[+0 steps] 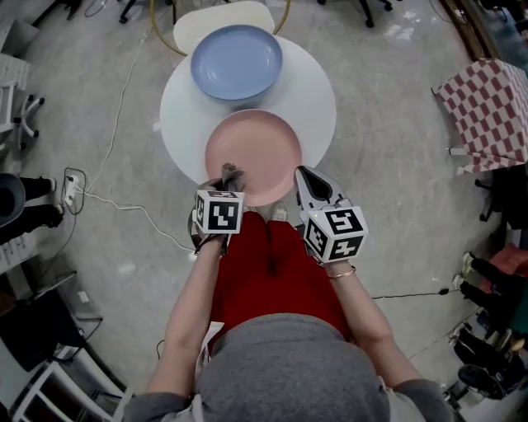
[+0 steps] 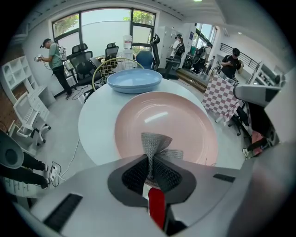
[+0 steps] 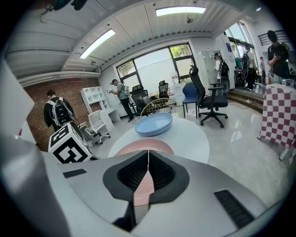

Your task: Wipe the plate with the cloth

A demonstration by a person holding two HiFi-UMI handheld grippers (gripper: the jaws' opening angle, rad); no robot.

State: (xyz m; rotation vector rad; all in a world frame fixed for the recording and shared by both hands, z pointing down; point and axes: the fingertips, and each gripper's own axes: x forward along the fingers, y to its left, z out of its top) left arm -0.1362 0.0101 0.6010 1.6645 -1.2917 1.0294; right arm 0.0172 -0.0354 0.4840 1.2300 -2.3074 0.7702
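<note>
A pink plate (image 1: 256,152) lies on the near side of a round white table (image 1: 318,99). My left gripper (image 1: 231,175) is shut on a grey mesh cloth (image 1: 232,171) at the plate's near-left rim. In the left gripper view the cloth (image 2: 155,143) sticks up from the gripper (image 2: 150,159) over the pink plate (image 2: 171,120). My right gripper (image 1: 300,175) is at the plate's near-right rim. In the right gripper view it (image 3: 148,159) is shut on the edge of the pink plate (image 3: 138,148), which shows between the closed jaws.
A blue plate (image 1: 237,62) sits on the far side of the table, with a white chair (image 1: 223,21) behind it. A checkered-cloth table (image 1: 487,111) stands at the right. A white cable (image 1: 124,206) runs over the floor at the left. Office chairs and people stand further off.
</note>
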